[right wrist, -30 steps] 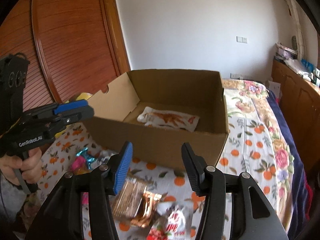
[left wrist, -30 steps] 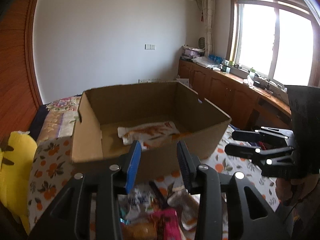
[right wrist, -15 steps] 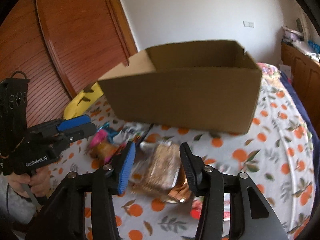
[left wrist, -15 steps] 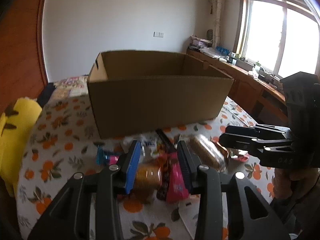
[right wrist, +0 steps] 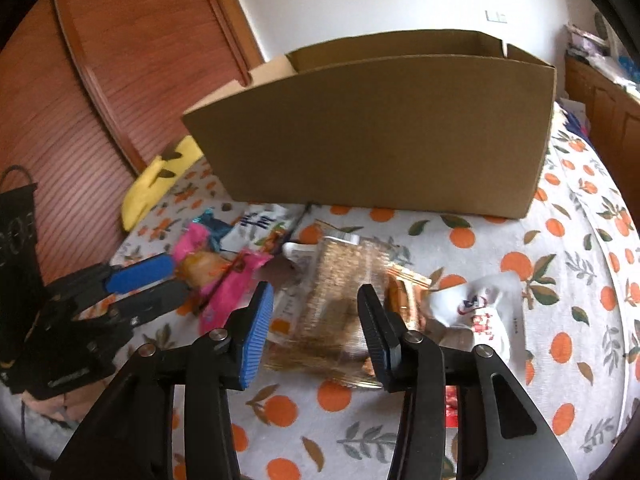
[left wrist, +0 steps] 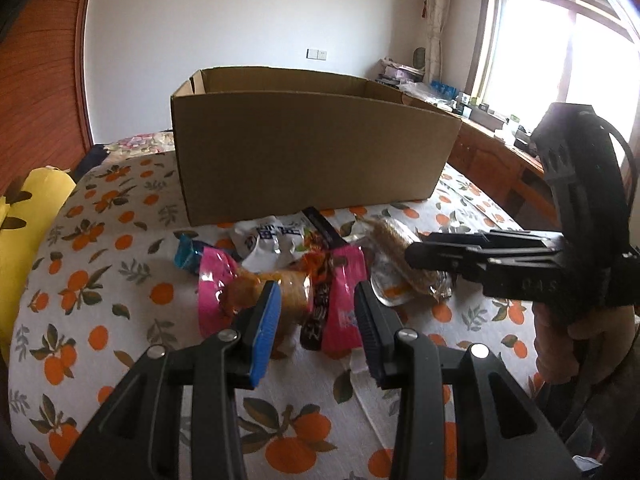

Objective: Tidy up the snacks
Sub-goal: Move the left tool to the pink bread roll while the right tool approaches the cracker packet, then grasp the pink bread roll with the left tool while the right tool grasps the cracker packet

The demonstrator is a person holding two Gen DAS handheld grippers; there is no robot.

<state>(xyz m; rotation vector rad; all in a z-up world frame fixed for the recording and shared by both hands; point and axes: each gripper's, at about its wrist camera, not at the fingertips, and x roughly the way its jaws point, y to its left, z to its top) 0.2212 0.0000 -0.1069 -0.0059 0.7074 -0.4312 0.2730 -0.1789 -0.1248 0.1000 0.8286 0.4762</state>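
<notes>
Both grippers have sunk from above the cardboard box (left wrist: 312, 160) to the snack pile (left wrist: 304, 268) in front of it. The left gripper (left wrist: 316, 320) stands apart over a pink-wrapped cake (left wrist: 276, 292), the right gripper (right wrist: 314, 320) apart around a clear cracker pack (right wrist: 340, 280), neither clamped. Most snacks remain outside on the orange-print cloth (right wrist: 560, 280); open room lies to the right, box wall close ahead
</notes>
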